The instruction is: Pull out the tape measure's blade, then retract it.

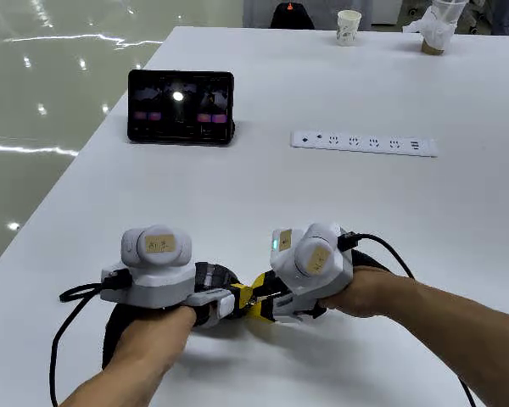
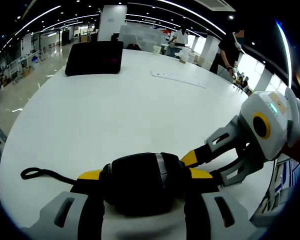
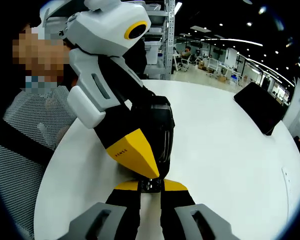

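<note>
A black tape measure [image 1: 215,282] lies near the table's front edge. My left gripper [image 1: 229,301] is shut on its case, which sits between the yellow-tipped jaws in the left gripper view [image 2: 142,182]. The case's black wrist strap [image 2: 40,175] trails off to the left. My right gripper [image 1: 256,297] meets it from the right, shut on the blade's end hook [image 3: 151,185] right at the case's mouth [image 3: 157,127]. No length of blade shows between hook and case. The right gripper [image 2: 215,157] reaches into the left gripper view from the right.
A dark tablet [image 1: 180,106] stands at the back left and a white power strip [image 1: 363,142] lies at the back right. A paper cup [image 1: 349,26] and another cup [image 1: 437,30] stand at the table's far edge. Black cables [image 1: 64,331] trail from both grippers.
</note>
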The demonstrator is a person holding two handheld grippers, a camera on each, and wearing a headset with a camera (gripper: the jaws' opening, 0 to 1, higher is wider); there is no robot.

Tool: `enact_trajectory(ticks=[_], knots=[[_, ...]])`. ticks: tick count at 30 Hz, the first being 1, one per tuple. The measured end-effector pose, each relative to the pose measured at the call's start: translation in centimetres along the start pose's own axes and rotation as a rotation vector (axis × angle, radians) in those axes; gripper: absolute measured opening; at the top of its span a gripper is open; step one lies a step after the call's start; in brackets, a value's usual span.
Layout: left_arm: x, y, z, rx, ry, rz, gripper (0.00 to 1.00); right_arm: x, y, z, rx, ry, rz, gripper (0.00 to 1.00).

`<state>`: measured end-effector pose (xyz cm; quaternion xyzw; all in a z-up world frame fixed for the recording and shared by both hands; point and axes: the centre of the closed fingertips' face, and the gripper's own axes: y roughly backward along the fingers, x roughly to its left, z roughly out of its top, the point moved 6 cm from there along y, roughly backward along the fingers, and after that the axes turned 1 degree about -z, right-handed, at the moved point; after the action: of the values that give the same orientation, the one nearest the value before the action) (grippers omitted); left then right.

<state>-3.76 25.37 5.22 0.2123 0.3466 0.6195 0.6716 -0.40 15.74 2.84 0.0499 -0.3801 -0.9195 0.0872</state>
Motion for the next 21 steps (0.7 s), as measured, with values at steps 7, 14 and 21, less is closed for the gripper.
enact_trajectory(ticks=[7,14,21], knots=[[-0.1,0.04,-0.07,-0.001,-0.013,-0.003,0.61,0.16,-0.04,0.07,0.013,-0.01,-0.01,0.12],[-0.08,0.02,-0.11,0.007,-0.008,-0.018,0.62,0.28,-0.01,0.12,0.023,-0.015,-0.016,0.13],[-0.04,-0.03,-0.04,0.011,0.005,-0.021,0.62,0.3,0.02,0.08,0.028,-0.017,-0.021,0.13]])
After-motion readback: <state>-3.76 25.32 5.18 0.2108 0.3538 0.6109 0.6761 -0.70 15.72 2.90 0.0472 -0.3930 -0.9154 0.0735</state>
